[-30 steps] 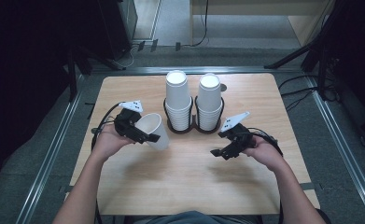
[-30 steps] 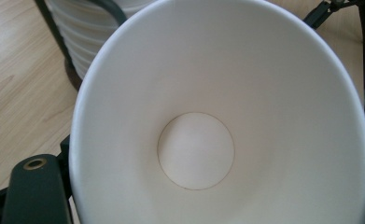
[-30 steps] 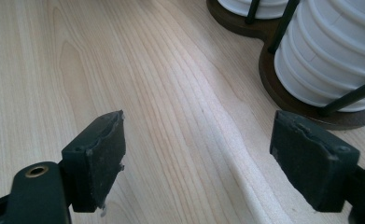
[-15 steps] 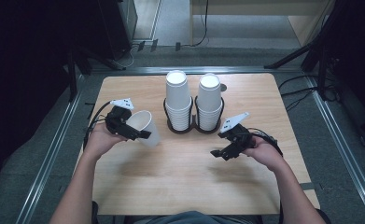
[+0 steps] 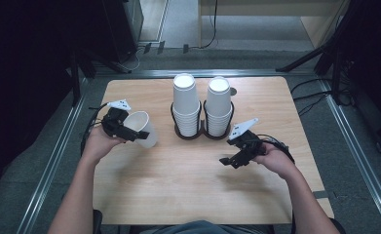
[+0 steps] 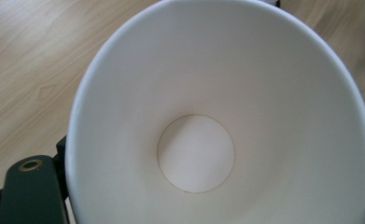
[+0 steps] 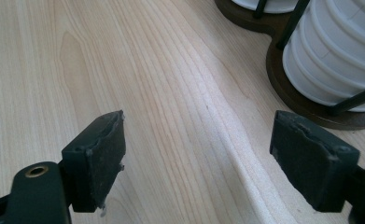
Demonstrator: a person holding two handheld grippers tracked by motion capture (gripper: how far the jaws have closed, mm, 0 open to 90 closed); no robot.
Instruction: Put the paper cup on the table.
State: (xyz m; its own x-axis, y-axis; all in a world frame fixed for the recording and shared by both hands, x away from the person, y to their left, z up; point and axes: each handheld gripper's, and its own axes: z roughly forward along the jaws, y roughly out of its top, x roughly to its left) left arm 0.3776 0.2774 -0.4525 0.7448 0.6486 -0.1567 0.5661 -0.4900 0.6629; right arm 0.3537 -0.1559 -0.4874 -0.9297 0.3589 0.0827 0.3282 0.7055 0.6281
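1. We hold a single white paper cup (image 5: 142, 129) in our left tool (image 5: 129, 132), clamped at the rim. The cup is tipped on its side above the left part of the wooden surface (image 5: 178, 185), its mouth turned back towards us. The left gripper view looks straight down into it to the round base.

2. Our right tool (image 5: 233, 161) is released, its jaws spread wide and grasping nothing. It hovers low over bare wood, just in front of the dark wire holder (image 5: 202, 132).

3. That holder carries two stacks of upside-down cups, the left stack (image 5: 185, 105) and the right stack (image 5: 218, 105), side by side at the middle of the surface. The held cup is well clear of both.

4. The step in hand looks like setting this cup down on the open wood to the left. To do it well, we turn the left wrist until the cup's axis is upright before we lower it, so it lands flat on its base or its rim, not on an edge.

5. We keep the squeeze light: a paper rim buckles easily, and a dented rim may stick to the jaw on release.

6. We open the tool only when the cup rests fully on the wood, then back away along the jaws' line so as not to tip it.

7. We leave the right tool where it is, away from the holder, ready to steady the cup if it wobbles.
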